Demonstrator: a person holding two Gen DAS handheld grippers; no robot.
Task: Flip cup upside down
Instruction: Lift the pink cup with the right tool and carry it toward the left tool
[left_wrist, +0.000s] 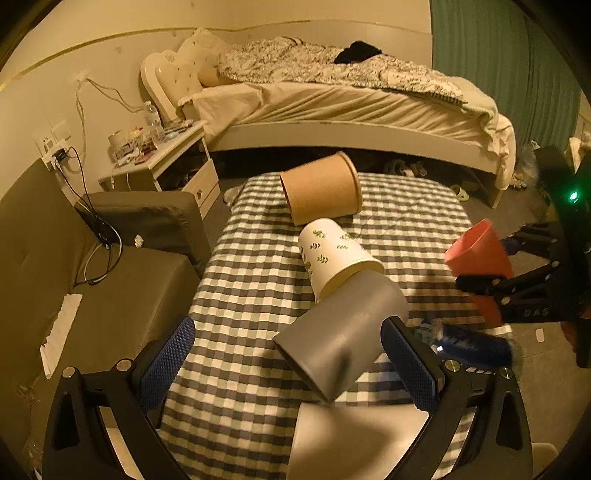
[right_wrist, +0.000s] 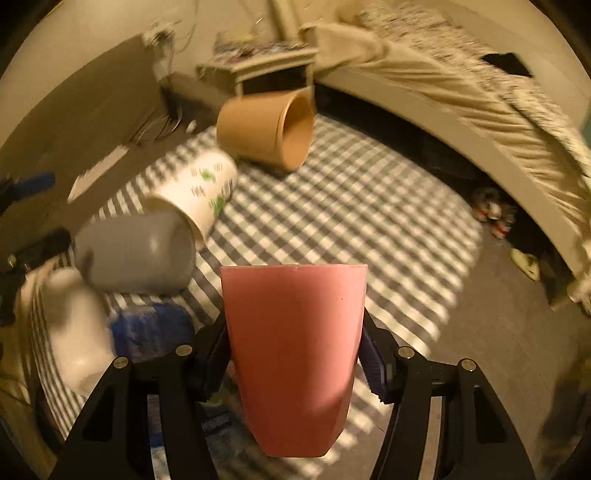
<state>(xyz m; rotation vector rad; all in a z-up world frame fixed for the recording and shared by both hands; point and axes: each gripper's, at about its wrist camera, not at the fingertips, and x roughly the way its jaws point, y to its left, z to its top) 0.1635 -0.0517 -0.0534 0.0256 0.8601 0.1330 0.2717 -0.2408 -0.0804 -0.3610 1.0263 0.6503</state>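
My right gripper (right_wrist: 295, 354) is shut on a pink cup (right_wrist: 293, 354) and holds it above the checkered tablecloth (right_wrist: 351, 206); in the left wrist view the pink cup (left_wrist: 480, 258) hangs at the right in that gripper (left_wrist: 480, 286). My left gripper (left_wrist: 288, 354) is open around a grey cup (left_wrist: 343, 332) that lies on its side; its fingers do not touch it. A white leaf-print cup (left_wrist: 336, 254) and a brown paper cup (left_wrist: 321, 190) lie on their sides behind it. They also show in the right wrist view: grey cup (right_wrist: 136, 254), white cup (right_wrist: 199, 192), brown cup (right_wrist: 266, 127).
A white cup (left_wrist: 351, 439) lies near the table's front edge, also in the right view (right_wrist: 77, 328). A blue wrapped object (left_wrist: 469, 343) lies to the right. A bed (left_wrist: 332, 107), a nightstand (left_wrist: 166, 158) and a grey sofa (left_wrist: 92, 280) surround the table.
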